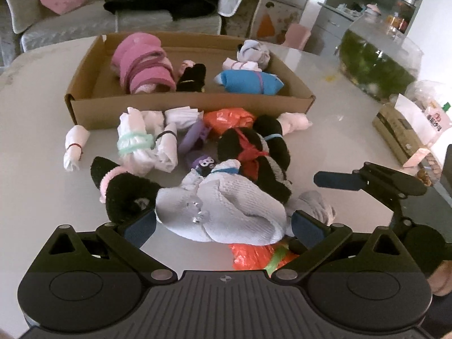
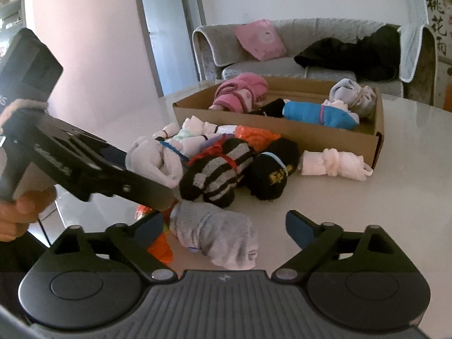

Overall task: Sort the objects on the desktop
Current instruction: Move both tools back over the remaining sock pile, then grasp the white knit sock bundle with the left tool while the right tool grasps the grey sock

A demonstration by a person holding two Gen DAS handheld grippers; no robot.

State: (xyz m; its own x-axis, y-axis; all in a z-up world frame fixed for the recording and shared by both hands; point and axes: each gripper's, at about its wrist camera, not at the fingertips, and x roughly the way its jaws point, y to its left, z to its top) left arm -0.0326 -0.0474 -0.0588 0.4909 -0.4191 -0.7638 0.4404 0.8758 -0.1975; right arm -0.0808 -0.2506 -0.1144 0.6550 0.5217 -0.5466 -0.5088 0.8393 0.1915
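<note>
Your left gripper (image 1: 223, 224) has its jaws spread wide around the pale blue sock bundle (image 1: 226, 209), one blue pad on each side, though the left wrist view doesn't make clear whether the pads actually touch the fabric. That bundle sits at the near edge of the pile on the white table (image 1: 42, 90), pressed against a black bundle with a pink band (image 1: 121, 189) and the black and grey striped bundle (image 1: 262, 163) tied in red.

Your right gripper (image 2: 226, 230) hangs open too, jaws apart, with the grey sock bundle (image 2: 214, 237) lying between them, nearer the left finger. An orange plastic bag (image 2: 161, 247) peeks out just beside it.

Behind the pile stands the cardboard box (image 1: 192, 104), already holding a pink bundle (image 1: 142, 65), a small black one (image 1: 192, 77), a blue one (image 1: 248, 82) and a grey-white one (image 1: 254, 53). A pale pink roll (image 2: 333, 163) lies on the table touching the box's front wall.
</note>
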